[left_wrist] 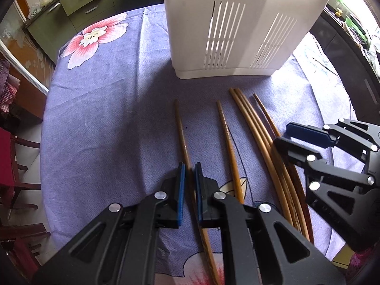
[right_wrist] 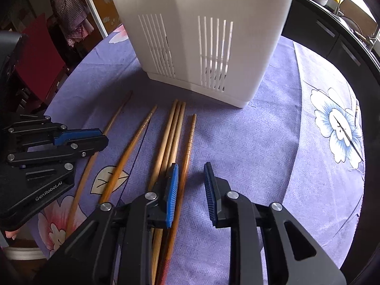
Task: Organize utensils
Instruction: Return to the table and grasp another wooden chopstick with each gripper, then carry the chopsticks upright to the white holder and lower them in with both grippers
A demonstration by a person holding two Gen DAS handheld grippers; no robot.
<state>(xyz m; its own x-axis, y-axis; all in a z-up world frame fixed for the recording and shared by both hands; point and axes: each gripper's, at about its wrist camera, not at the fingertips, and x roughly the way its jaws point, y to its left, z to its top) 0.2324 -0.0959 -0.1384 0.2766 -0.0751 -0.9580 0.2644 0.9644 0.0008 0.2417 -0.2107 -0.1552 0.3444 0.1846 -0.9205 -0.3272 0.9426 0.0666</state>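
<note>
Left gripper (left_wrist: 188, 178), jaws closed on the leftmost chopstick (left_wrist: 181, 128), and right gripper (right_wrist: 191, 185), jaws open astride the rightmost chopstick (right_wrist: 190, 137), each nearest its own stick, whose long axis points far toward the white slotted utensil holder (right_wrist: 201, 35).

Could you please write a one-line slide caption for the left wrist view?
Left gripper shut on the leftmost chopstick lying on the floral tablecloth, white slotted holder behind.
</note>
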